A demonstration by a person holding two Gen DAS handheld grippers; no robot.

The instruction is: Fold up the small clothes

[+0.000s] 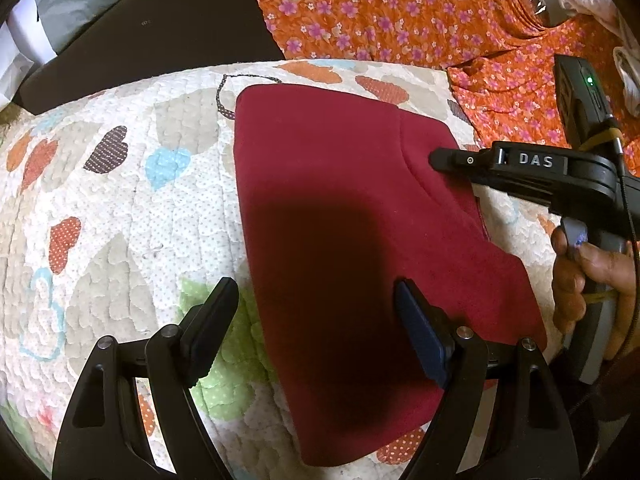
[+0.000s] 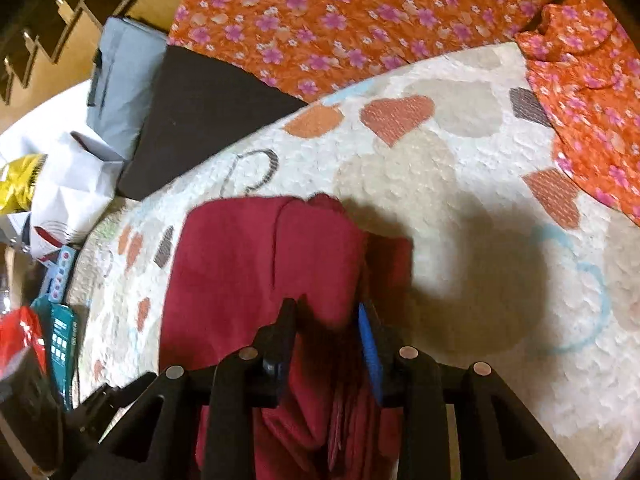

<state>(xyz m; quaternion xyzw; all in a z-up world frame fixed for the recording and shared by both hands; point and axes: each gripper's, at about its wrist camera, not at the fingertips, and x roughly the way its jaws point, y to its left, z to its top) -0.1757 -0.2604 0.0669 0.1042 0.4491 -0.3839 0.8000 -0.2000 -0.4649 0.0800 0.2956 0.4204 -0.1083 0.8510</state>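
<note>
Heart quilt point(image 1: 120, 200) bare leftward; left tongs point(image 1: 316, 308) agape, empty; right tongs point(image 2: 330, 312) clamp maroon garment point(image 1: 340, 208) edge.

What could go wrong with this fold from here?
The right gripper pinches only a bunched edge of the red cloth, so layers may slip out and the fold skew. The left gripper is open and holds nothing, so the cloth could drag across the quilt.

Both views were taken from the wrists, angled steeply down and close over a heart-patterned quilt point(image 1: 120, 208). Shared by both were a dark red garment point(image 1: 340, 216), the quilt and an orange floral cloth point(image 2: 320, 20) beyond.
</note>
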